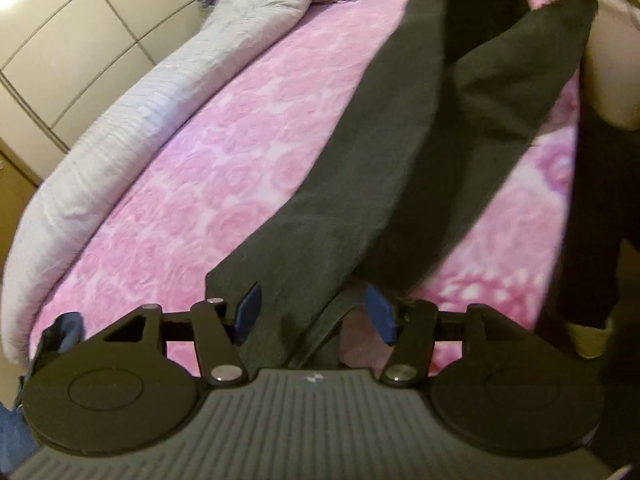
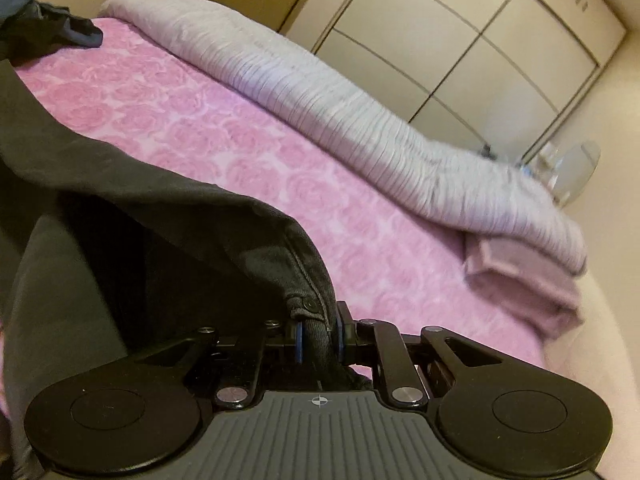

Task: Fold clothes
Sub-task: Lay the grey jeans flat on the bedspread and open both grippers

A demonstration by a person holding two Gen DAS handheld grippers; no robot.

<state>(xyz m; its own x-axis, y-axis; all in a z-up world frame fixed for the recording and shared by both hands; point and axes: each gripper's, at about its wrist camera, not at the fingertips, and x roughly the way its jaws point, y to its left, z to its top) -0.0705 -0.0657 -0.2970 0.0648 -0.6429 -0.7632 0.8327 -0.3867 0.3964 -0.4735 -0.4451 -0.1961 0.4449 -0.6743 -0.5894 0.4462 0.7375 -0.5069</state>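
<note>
Dark grey trousers (image 1: 400, 152) lie stretched along a pink rose-patterned bedspread (image 1: 224, 148), their legs running away from the left wrist camera. My left gripper (image 1: 314, 312) hovers over their near end, open, with the cloth seen between the blue pads (image 1: 248, 308) but not pinched. In the right wrist view my right gripper (image 2: 319, 338) is shut on the trousers (image 2: 168, 216) at a seamed edge with a metal stud (image 2: 310, 303). The cloth rises lifted from the bedspread (image 2: 240, 148) and drapes off to the left.
A rolled grey quilt (image 1: 132, 120) (image 2: 360, 120) runs along the bed's far side before a cream wardrobe (image 2: 480, 40). Folded pink cloth (image 2: 528, 284) lies at the bed's end. Dark clothes (image 2: 48, 28) are heaped at one corner. A person's dark leg and light slipper (image 1: 592, 336) stand beside the bed.
</note>
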